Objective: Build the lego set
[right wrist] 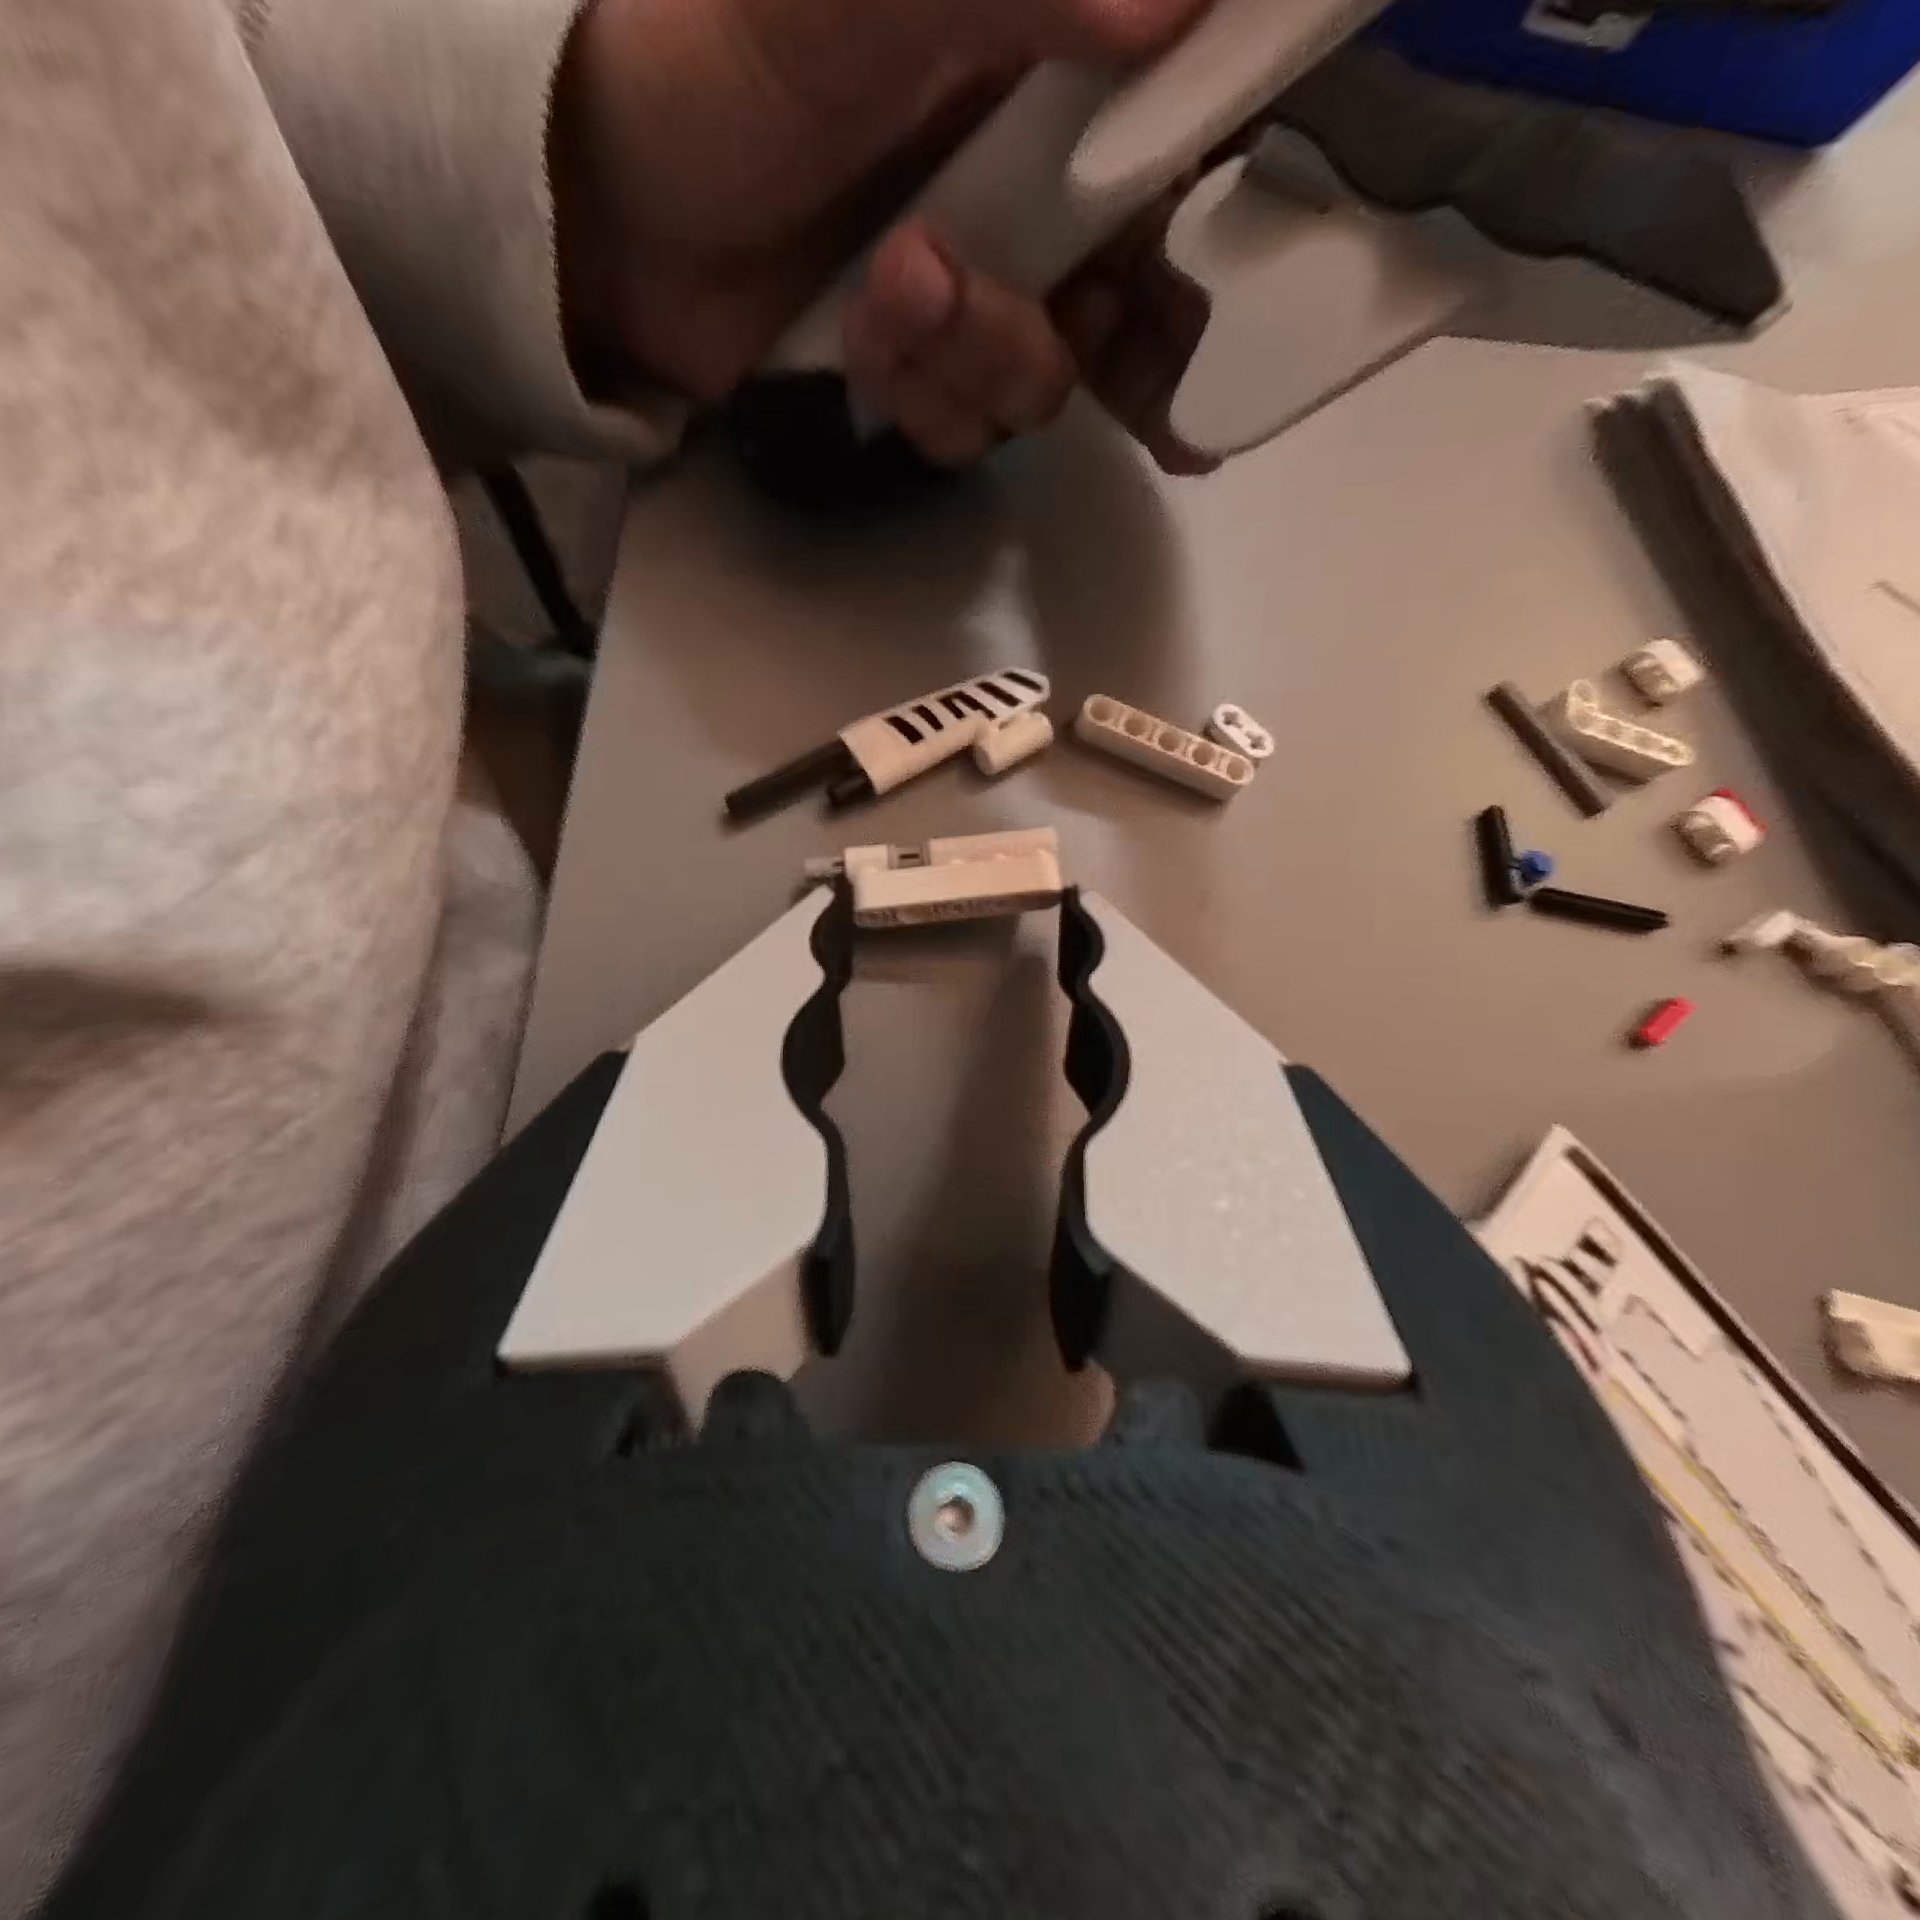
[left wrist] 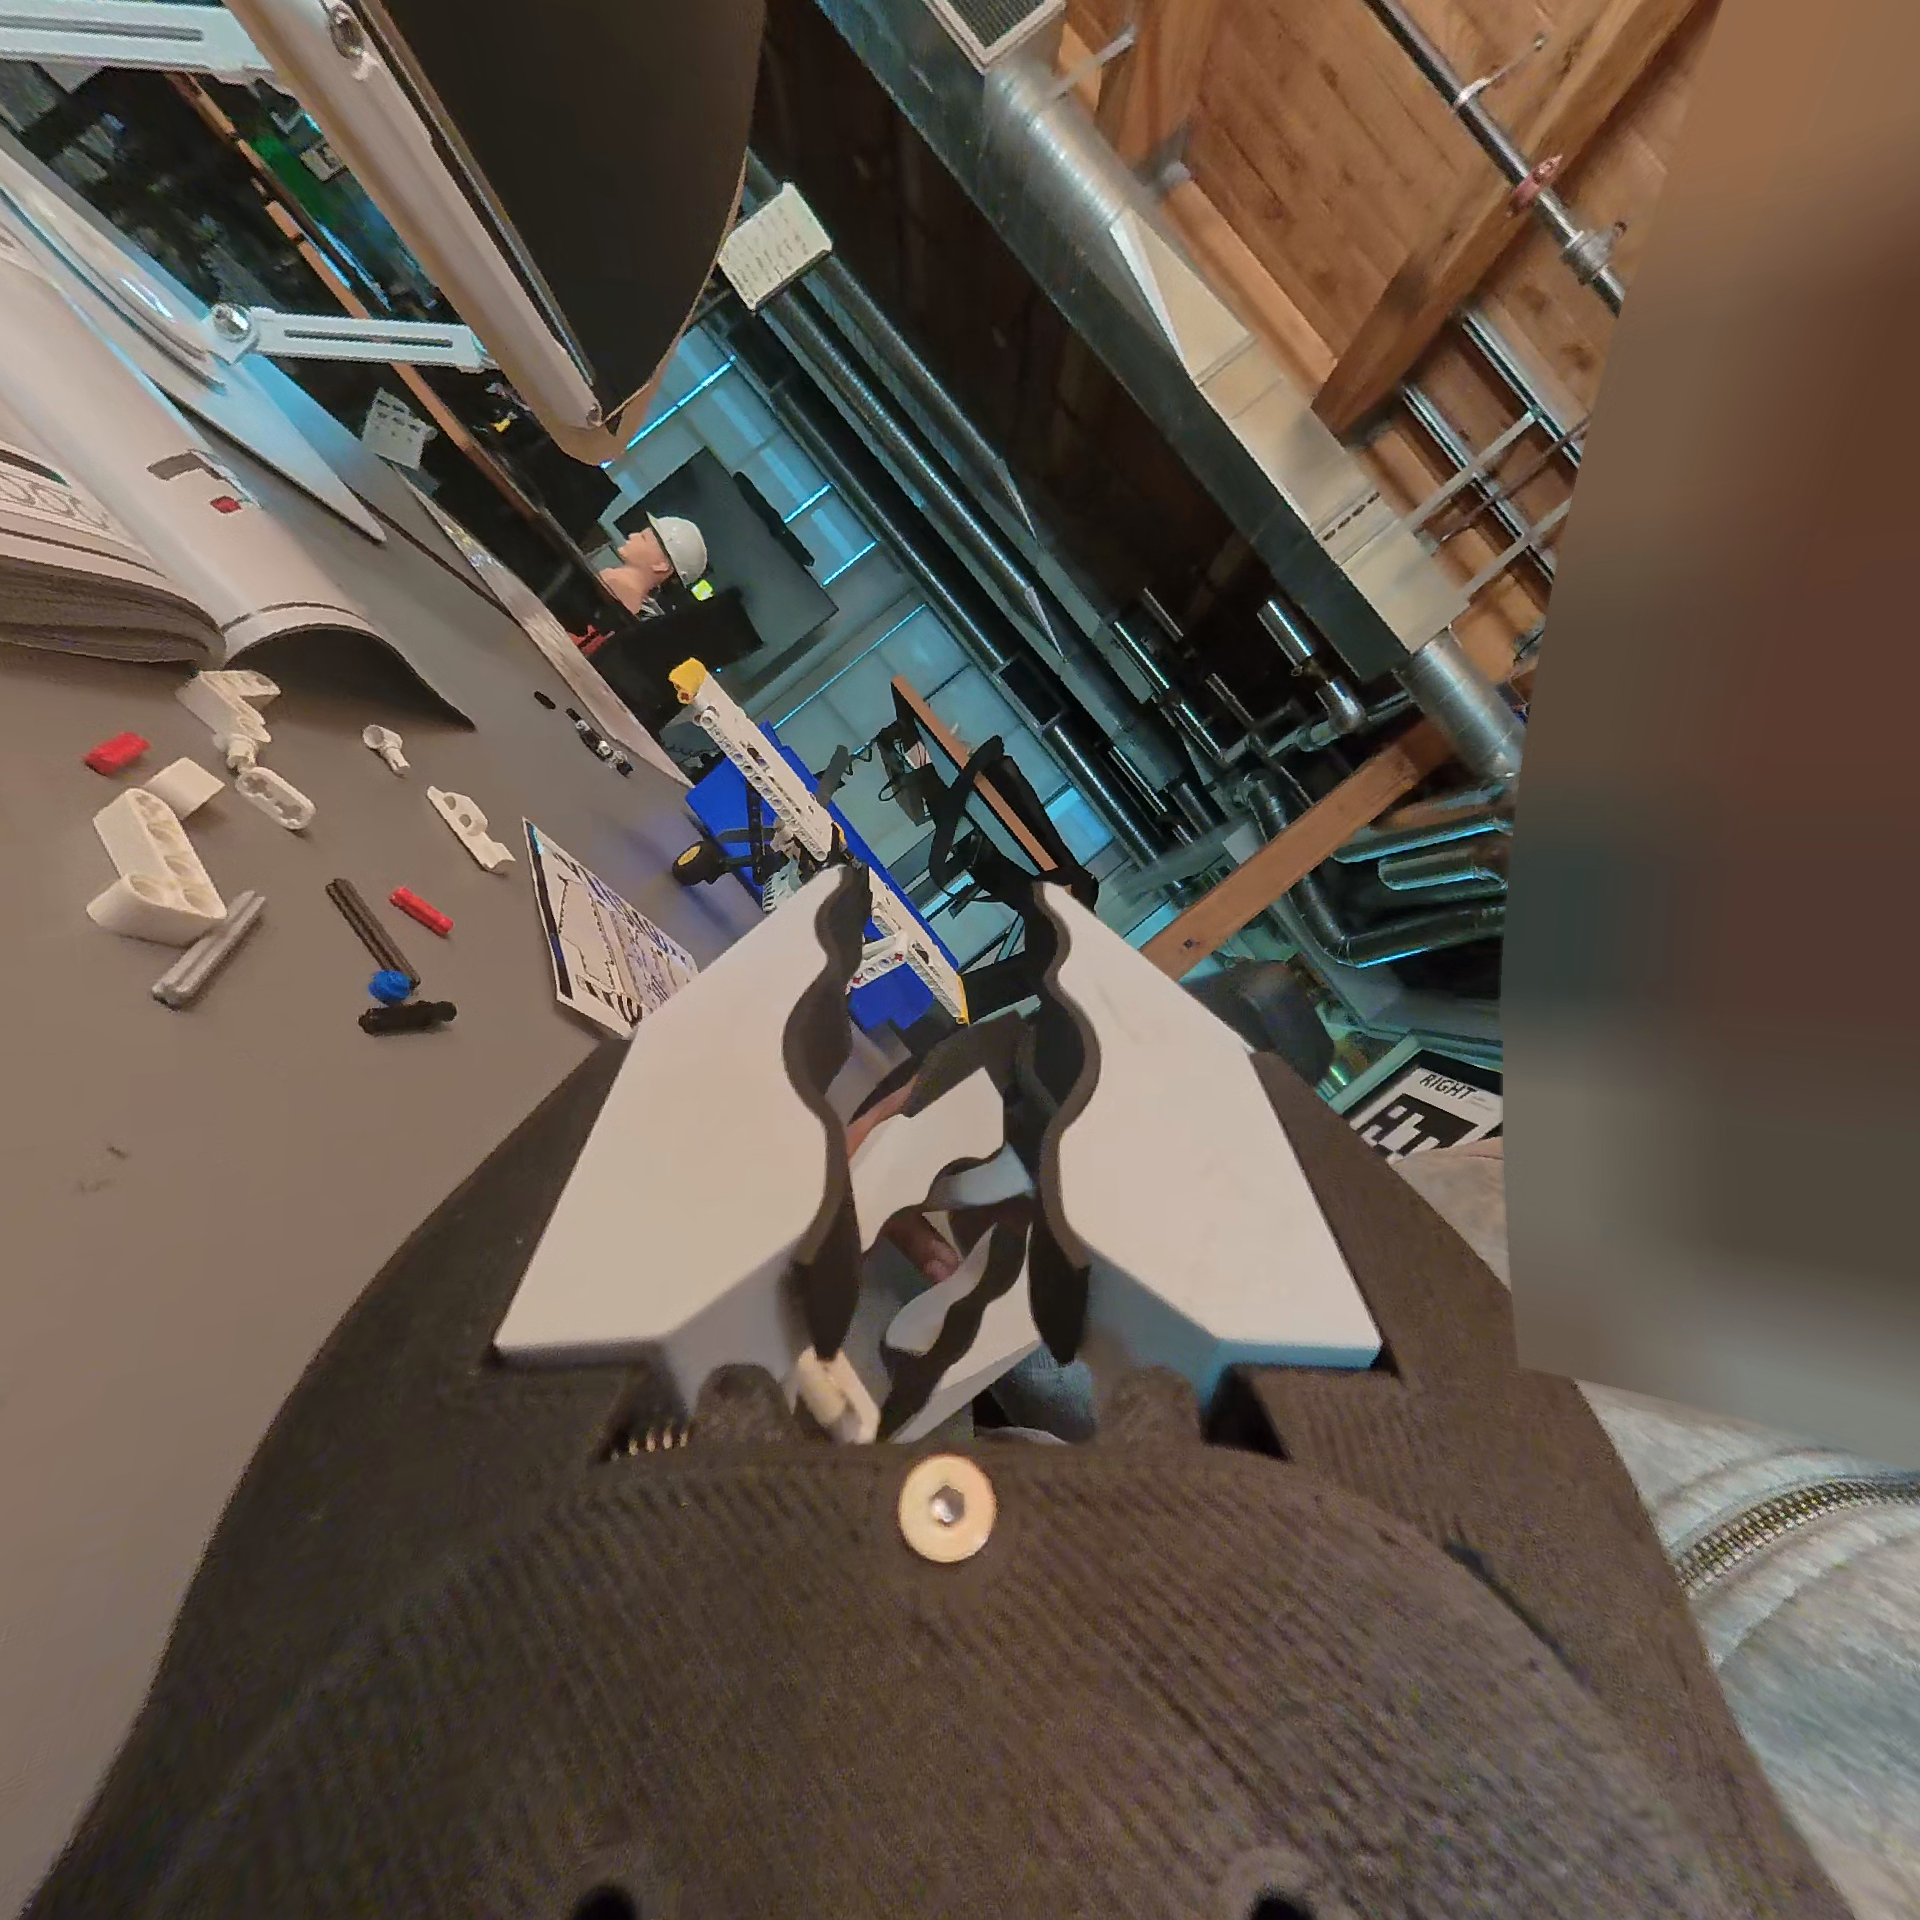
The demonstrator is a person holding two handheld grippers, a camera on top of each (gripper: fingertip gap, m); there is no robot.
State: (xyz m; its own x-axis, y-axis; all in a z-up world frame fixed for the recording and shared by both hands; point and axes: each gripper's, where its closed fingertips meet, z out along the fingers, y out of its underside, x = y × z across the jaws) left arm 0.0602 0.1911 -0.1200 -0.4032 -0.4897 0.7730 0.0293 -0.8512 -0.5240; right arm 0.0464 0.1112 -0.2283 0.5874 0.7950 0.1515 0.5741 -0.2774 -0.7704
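My right gripper [right wrist: 951,906] is shut on a small white lego assembly [right wrist: 956,873], held across its fingertips just above the grey table [right wrist: 1299,582]. My left gripper [left wrist: 951,888] is tilted up off the table, its jaws apart with nothing between them. Through its gap I see the right gripper's fingers and the white assembly [left wrist: 831,1392] below. Loose parts lie on the table: a striped white panel [right wrist: 935,722], a white holed beam [right wrist: 1164,758], black axles [right wrist: 1548,748], a blue pin [right wrist: 1532,862] and a red piece [right wrist: 1662,1020].
An open instruction booklet [left wrist: 156,582] lies at the table's far side. A sticker sheet [left wrist: 613,956] lies near the edge. A blue bin [left wrist: 727,821] holds a white beam model [left wrist: 748,758]. A person's hand [right wrist: 779,208] holds the left gripper's handle. A sleeve [right wrist: 208,727] is close on the left.
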